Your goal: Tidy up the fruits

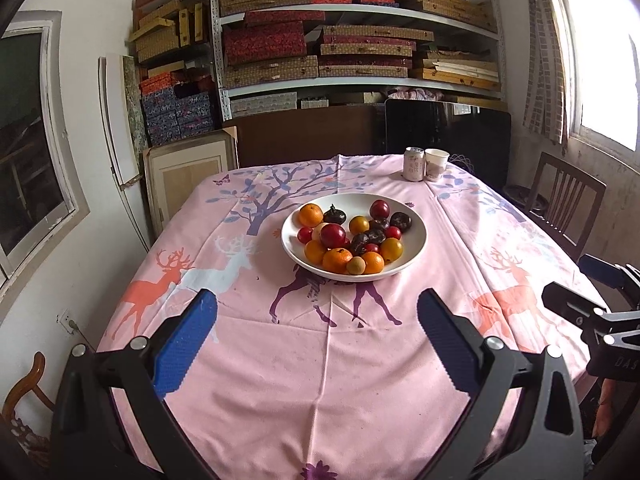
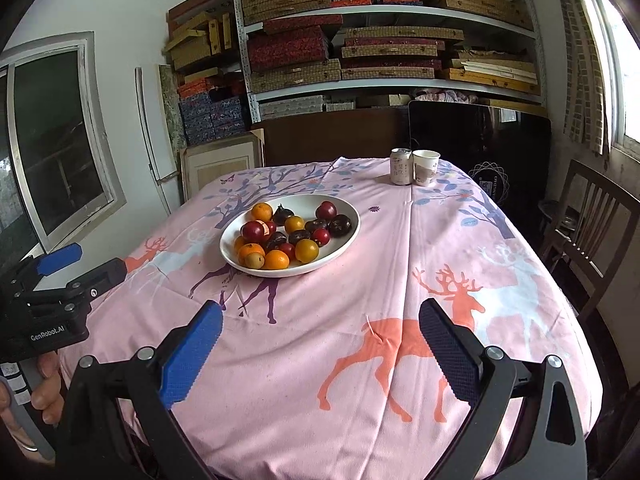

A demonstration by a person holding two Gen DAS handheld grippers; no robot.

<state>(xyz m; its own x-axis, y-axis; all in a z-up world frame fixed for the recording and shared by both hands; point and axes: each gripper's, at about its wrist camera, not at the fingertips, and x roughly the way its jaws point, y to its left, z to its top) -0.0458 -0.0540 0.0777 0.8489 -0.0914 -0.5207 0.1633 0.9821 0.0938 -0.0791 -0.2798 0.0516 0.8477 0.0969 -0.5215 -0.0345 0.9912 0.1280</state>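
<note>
A white plate sits mid-table, piled with several mixed fruits: oranges, red plums, dark purple fruits and yellow ones. The plate also shows in the right wrist view. My left gripper is open and empty, hovering above the cloth in front of the plate. My right gripper is open and empty, to the right of the plate over the orange deer print. The left gripper shows in the right wrist view at the left edge.
A drink can and a paper cup stand at the table's far right. The table wears a pink deer-print cloth. Wooden chairs stand at the right and near left. Shelves of boxes fill the back wall.
</note>
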